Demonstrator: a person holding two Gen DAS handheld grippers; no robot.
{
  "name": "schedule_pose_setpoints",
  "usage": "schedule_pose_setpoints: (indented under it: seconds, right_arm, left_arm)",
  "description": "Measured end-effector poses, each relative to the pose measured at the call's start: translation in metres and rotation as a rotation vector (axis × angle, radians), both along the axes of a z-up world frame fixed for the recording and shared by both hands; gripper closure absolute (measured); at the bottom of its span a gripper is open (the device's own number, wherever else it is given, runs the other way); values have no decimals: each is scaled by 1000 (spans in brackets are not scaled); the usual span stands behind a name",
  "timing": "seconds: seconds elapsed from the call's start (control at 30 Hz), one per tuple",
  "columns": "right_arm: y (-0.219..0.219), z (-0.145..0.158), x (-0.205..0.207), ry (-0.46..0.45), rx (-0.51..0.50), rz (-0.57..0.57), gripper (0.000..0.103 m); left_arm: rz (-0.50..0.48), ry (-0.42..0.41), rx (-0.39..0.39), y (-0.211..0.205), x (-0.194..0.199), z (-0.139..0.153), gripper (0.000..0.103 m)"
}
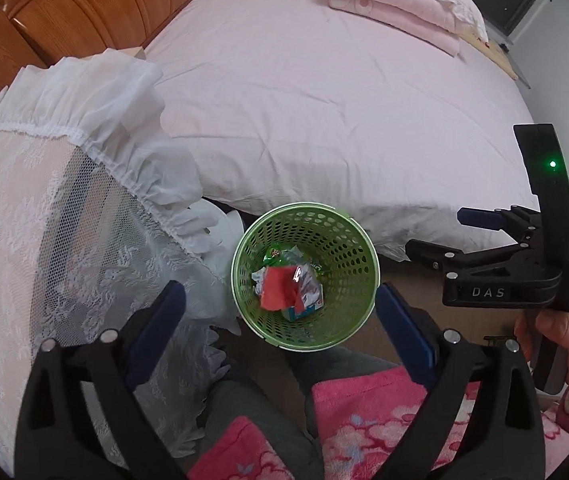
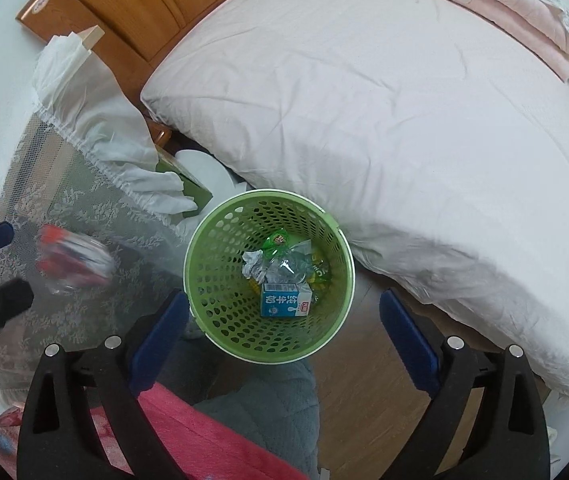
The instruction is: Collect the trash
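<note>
A wide bed (image 1: 304, 92) fills most of the room, spread with a pale pink sheet that creases toward the near edge. Behind it stands a glossy orange-brown wooden headboard (image 1: 84, 4). At the far corner of the mattress lies a folded pink blanket (image 1: 396, 4), with a white ruffled cloth on top of it. Beside the bed, a piece of furniture sits under a white lace cover (image 1: 44, 216) with a gathered frill along its edge. The floor (image 2: 368, 392) is brown wood.
</note>
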State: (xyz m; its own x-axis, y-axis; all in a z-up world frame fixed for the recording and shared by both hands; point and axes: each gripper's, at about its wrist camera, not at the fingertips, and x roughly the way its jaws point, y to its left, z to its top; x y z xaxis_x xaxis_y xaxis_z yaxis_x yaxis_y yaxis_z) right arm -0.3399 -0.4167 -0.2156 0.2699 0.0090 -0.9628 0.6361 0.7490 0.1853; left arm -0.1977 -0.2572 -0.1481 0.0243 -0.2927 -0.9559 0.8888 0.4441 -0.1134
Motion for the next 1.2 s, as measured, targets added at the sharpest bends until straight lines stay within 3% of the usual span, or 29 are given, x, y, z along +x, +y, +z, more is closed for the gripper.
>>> schedule_pose_setpoints:
  seconds: [0.37,0.5,0.6,0.83,0.97,1.03,1.2]
  right_arm:
    - [-7,12,7,-27,-9,20,7]
    - [0,25,30,-65,-31,82,7]
    - [12,52,63,-127,-64,165,7]
    - [73,171,155,-398,-193,431,2]
    - [112,257,194,-587,-250,543,2]
    - [131,299,208,-659,-293,583,2]
    - [170,349,227,-777,-324,616,2]
  left_arm:
    - [62,-70,-11,10,5,15,8]
    - [183,-179,-65,34,26,43,8]
    - [302,-285,-114,60,49,77,8]
    - [622,-554,-198,150,106,174,8]
    - [810,-703,-179,202,134,226,8]
    - [901,-730,-189,229,145,248,8]
    - [1085,-802,-183,281,158,276,8]
